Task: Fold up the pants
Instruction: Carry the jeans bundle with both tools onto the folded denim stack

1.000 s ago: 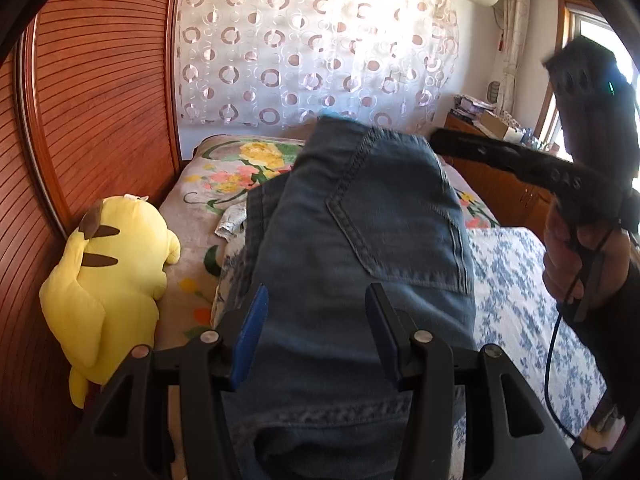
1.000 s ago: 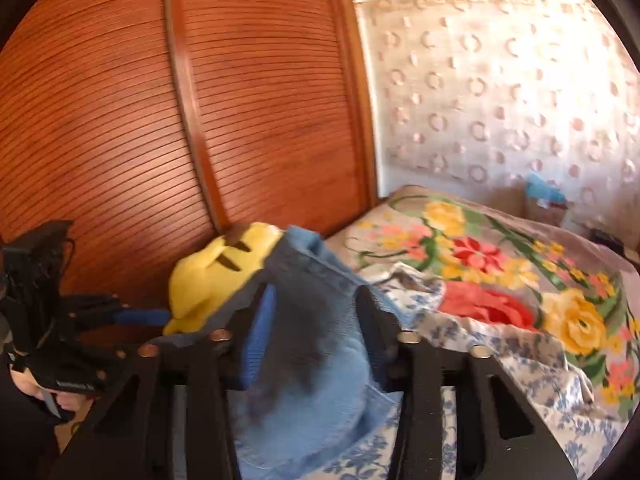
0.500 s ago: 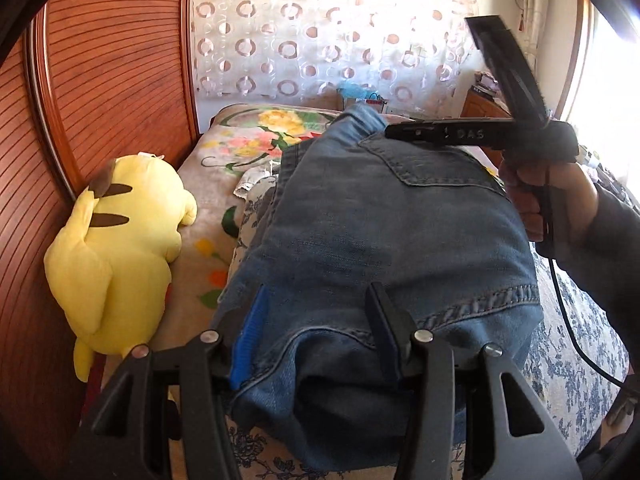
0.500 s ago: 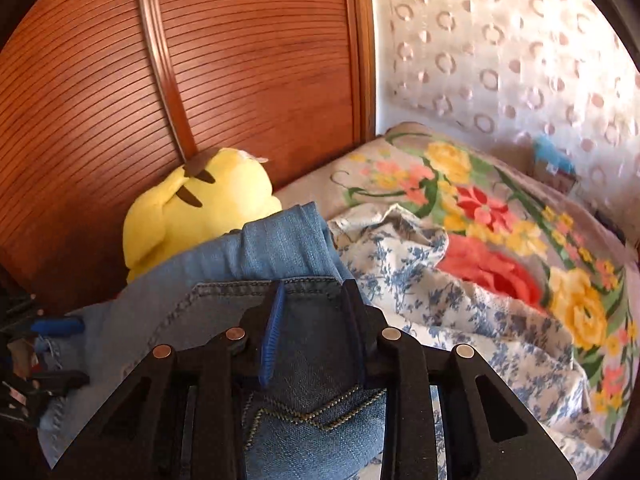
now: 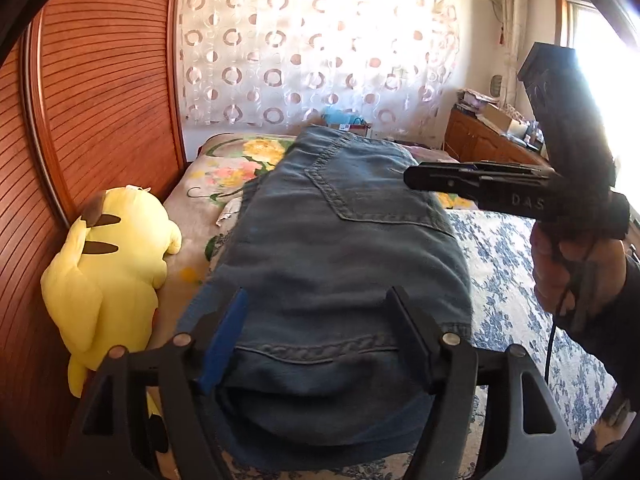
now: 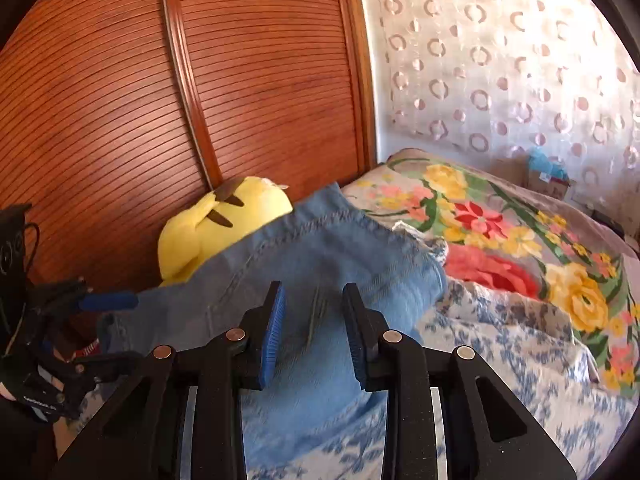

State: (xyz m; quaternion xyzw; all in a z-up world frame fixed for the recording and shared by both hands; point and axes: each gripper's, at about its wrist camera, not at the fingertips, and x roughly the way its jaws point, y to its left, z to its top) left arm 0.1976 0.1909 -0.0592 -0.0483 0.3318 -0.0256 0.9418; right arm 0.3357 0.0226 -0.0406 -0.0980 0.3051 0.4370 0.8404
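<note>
Folded blue denim jeans (image 5: pixel 340 248), stitched back pocket uppermost, lie on the bed's floral quilt (image 5: pixel 504 256). Left gripper (image 5: pixel 320 332): jaws just widened, released. Right gripper (image 6: pixel 314 320), lettered "DAS": jaws apart, grasping nothing. Yellow plush toy (image 5: pixel 108 272) at nine o'clock.

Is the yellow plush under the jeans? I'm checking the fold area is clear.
No, the yellow plush sits beside the jeans, against the wooden wall.

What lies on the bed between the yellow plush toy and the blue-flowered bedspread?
The folded jeans lie between the yellow plush toy and the blue-flowered bedspread; the left wrist view shows it best.
</note>
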